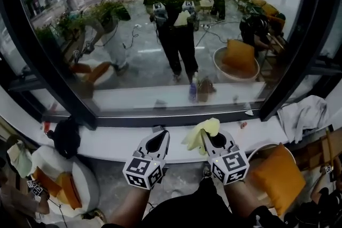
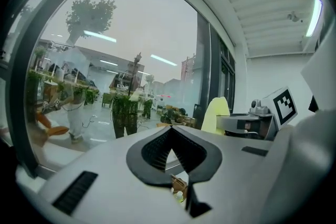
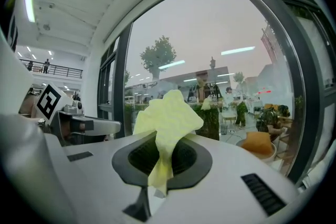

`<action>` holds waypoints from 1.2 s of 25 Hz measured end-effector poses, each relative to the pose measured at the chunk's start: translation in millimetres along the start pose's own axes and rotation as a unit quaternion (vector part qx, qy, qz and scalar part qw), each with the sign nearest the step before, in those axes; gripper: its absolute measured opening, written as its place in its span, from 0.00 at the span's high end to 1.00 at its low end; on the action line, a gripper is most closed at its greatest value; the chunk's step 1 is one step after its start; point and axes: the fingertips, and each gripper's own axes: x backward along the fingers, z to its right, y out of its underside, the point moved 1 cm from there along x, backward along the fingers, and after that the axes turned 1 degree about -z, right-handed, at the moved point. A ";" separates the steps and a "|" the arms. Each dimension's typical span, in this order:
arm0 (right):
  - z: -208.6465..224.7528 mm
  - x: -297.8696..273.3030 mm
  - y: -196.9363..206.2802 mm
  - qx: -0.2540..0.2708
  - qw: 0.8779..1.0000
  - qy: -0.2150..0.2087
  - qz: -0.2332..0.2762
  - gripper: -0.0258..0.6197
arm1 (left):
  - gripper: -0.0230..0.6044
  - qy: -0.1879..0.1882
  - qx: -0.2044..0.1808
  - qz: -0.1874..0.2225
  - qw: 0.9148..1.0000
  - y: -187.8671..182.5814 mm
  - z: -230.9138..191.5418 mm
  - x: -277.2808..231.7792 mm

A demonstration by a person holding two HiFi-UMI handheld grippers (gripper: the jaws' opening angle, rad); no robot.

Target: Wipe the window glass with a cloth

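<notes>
A large window pane [image 1: 160, 34] in a black frame fills the upper head view and mirrors me and the room. My right gripper [image 1: 205, 137] is shut on a pale yellow cloth [image 1: 199, 133], which sticks up from its jaws [image 3: 167, 124] a short way in front of the glass [image 3: 220, 50]. My left gripper [image 1: 158, 141] hangs beside it, shut with nothing between its jaws [image 2: 171, 140]. From the left gripper view the yellow cloth [image 2: 215, 113] shows at the right. Both grippers hover over the white sill [image 1: 112, 144], clear of the pane.
A black bundle [image 1: 67, 136] lies on the sill at left. A grey cloth [image 1: 302, 115] is draped at right. An orange cushion in a round chair [image 1: 278, 176] stands low right, another cushioned chair [image 1: 56, 181] low left. A black frame post [image 1: 291, 45] slants along the pane's right.
</notes>
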 end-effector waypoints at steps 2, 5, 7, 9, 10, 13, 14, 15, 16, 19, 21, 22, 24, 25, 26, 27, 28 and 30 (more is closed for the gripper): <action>-2.8 2.5 0.8 0.004 1.000 -0.002 -0.003 0.89 | 0.95 -0.002 0.002 0.004 1.000 -1.1 0.8 1.4; -8.0 3.7 -0.4 0.008 1.000 -0.003 -0.005 0.89 | 0.95 0.000 0.005 0.009 1.000 -2.4 0.7 4.7; -12.9 2.3 -1.6 0.012 1.000 -0.005 -0.004 0.89 | 0.95 0.001 0.005 0.012 1.000 -3.0 -1.6 7.3; -14.7 0.8 -2.5 0.016 1.000 -0.007 -0.004 0.89 | 0.95 0.000 0.005 0.015 1.000 -3.3 -3.8 6.9; -14.8 0.6 -2.6 0.017 1.000 -0.007 -0.004 0.89 | 0.95 0.000 0.006 0.016 1.000 -3.3 -4.2 6.2; -14.5 2.0 -2.3 0.019 1.000 -0.009 -0.004 0.89 | 0.95 0.001 0.005 0.017 1.000 -3.4 -2.7 4.9; -14.5 2.6 -2.2 0.018 1.000 -0.009 -0.004 0.89 | 0.95 0.001 0.005 0.017 1.000 -3.7 -2.3 4.9; -14.7 2.9 -2.2 0.017 1.000 -0.008 -0.003 0.89 | 0.95 0.002 0.005 0.016 1.000 -4.2 -2.0 4.9; -15.1 3.0 -2.3 0.017 1.000 -0.008 -0.003 0.89 | 0.95 0.002 0.004 0.016 1.000 -4.7 -1.9 5.0; -16.7 1.1 -2.0 0.018 1.000 -0.009 -0.004 0.89 | 0.95 0.003 0.002 0.017 1.000 -6.5 -3.6 5.4; -16.3 0.6 -0.9 0.017 1.000 -0.009 -0.005 0.89 | 0.95 0.003 0.002 0.017 1.000 -6.5 -3.5 4.6; -15.4 1.0 -0.4 0.016 1.000 -0.009 -0.005 0.89 | 0.95 0.003 0.002 0.016 1.000 -6.1 -2.7 3.7; -12.8 1.9 -0.3 0.015 1.000 -0.009 -0.005 0.89 | 0.95 0.003 0.001 0.014 1.000 -5.7 -0.5 1.7; -11.7 2.0 -0.7 0.014 1.000 -0.010 -0.004 0.89 | 0.95 0.003 0.001 0.014 1.000 -6.0 0.3 0.8; -11.0 1.8 -1.2 0.014 1.000 -0.010 -0.004 0.89 | 0.95 0.003 0.001 0.014 1.000 -6.6 0.7 0.0; -10.7 1.6 -1.6 0.013 1.000 -0.010 -0.003 0.89 | 0.95 0.003 0.000 0.014 1.000 -7.2 0.9 -0.5; -10.9 1.7 -1.7 0.012 1.000 -0.010 -0.003 0.89 | 0.95 0.003 -0.001 0.014 1.000 -7.6 1.1 -0.6; -11.3 3.4 -0.9 0.010 1.000 -0.010 -0.002 0.89 | 0.95 0.005 -0.003 0.012 1.000 -7.5 2.5 -0.3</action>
